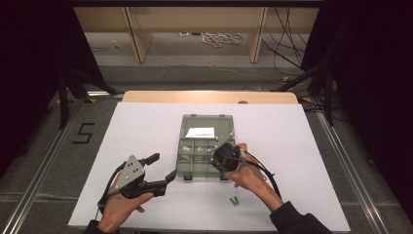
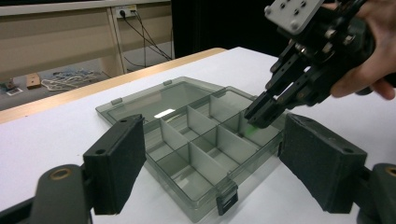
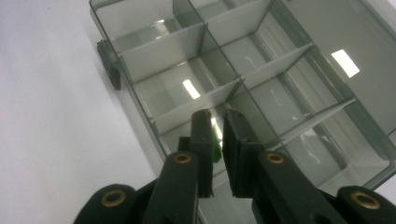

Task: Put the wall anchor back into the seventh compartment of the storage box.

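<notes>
Showing a person's two hand-held grippers at a white table [image 1: 146, 126] bearing an open, grey, see-through box [image 1: 204, 146] with divided compartments. The box lies near the table's middle, its lid [image 1: 206, 127] folded flat toward the far edge and a white label showing on the lid.

Right gripper [image 3: 215, 122]: poised over the box's near right corner, tips pointing down into a compartment there. Its jaws stand almost together, with a narrow gap, and a small green piece [image 3: 216, 145] sits between them; in the left gripper view the same green shows just under the tips [image 2: 253, 129]. Whether the pads press on the piece cannot be told for certain, though the gap is no wider than the piece. The right hand [image 1: 248, 176] grasps the gripper from the near side, with a black cable trailing toward the sleeve.

Left gripper [image 2: 212, 154]: held low just beside the box's near left corner, apart from it, jaws spread wide with nothing between them. Its grey three-cornered plate [image 1: 130, 170] faces up in the high view, and the left hand [image 1: 122, 207] holds it from below.

Further green pieces [image 1: 235, 200]: two lying together on the table, near its front edge, in front of the box and just beside the right forearm.
</notes>
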Demonstrator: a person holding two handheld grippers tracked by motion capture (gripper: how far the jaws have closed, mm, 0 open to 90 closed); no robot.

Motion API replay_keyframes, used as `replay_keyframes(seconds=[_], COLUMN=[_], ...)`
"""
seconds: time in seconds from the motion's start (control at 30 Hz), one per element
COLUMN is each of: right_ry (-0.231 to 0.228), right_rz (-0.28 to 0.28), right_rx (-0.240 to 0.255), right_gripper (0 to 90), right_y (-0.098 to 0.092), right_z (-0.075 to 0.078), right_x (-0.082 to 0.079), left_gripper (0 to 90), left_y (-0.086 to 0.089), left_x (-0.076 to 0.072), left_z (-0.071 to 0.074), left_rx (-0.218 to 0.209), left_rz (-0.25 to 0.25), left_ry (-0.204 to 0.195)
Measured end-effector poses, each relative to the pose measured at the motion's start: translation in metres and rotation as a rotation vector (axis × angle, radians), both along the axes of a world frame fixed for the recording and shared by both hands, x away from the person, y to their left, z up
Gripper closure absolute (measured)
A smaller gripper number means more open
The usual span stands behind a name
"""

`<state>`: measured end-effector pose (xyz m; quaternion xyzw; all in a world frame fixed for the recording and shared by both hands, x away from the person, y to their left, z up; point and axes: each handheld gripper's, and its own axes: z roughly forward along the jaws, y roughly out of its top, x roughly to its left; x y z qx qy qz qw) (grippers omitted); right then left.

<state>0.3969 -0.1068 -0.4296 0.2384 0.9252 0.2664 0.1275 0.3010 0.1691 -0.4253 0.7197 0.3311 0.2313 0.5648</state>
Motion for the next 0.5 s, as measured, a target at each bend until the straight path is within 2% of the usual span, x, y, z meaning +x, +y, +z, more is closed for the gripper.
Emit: replay_keyframes(seconds=[0.07, 0.17, 0.2, 0.37, 0.4, 0.47, 0.5], right_ry=[0.011, -0.001, -0.002, -0.047, -0.034, -0.046, -0.034], right_rz=[-0.011, -0.025, -0.042, -0.064, -0.058, -0.077, -0.074], right_rx=[-0.003, -0.001, 0.018, 0.064, 0.056, 0.076, 0.08], right_gripper=[78.2, 68.8, 64.8, 50.2, 48.0, 43.9, 42.2], right_y=[0.0, 0.0, 0.0, -0.003, -0.005, -0.006, -0.008], right_z=[-0.002, -0.003, -0.002, 0.009, 0.012, 0.015, 0.017], right_x=[0.001, 0.001, 0.001, -0.002, -0.003, -0.007, -0.008], left_gripper=[21.5, 21.5, 21.5, 21.5, 21.4, 21.5, 21.5], left_y=[0.0, -0.001, 0.0, 0.001, 0.001, 0.001, 0.001], left_x=[0.0, -0.001, 0.0, 0.0, 0.0, 0.0, 0.0], left_z=[0.0, 0.0, 0.0, 0.0, 0.0, 0.001, 0.0], left_rx=[-0.008, -0.02, -0.009, -0.01, -0.01, -0.01, -0.018], left_rz=[-0.001, 0.01, 0.003, 0.005, 0.005, 0.003, -0.001], left_ry=[0.003, 0.014, 0.003, 0.003, 0.003, 0.002, -0.003])
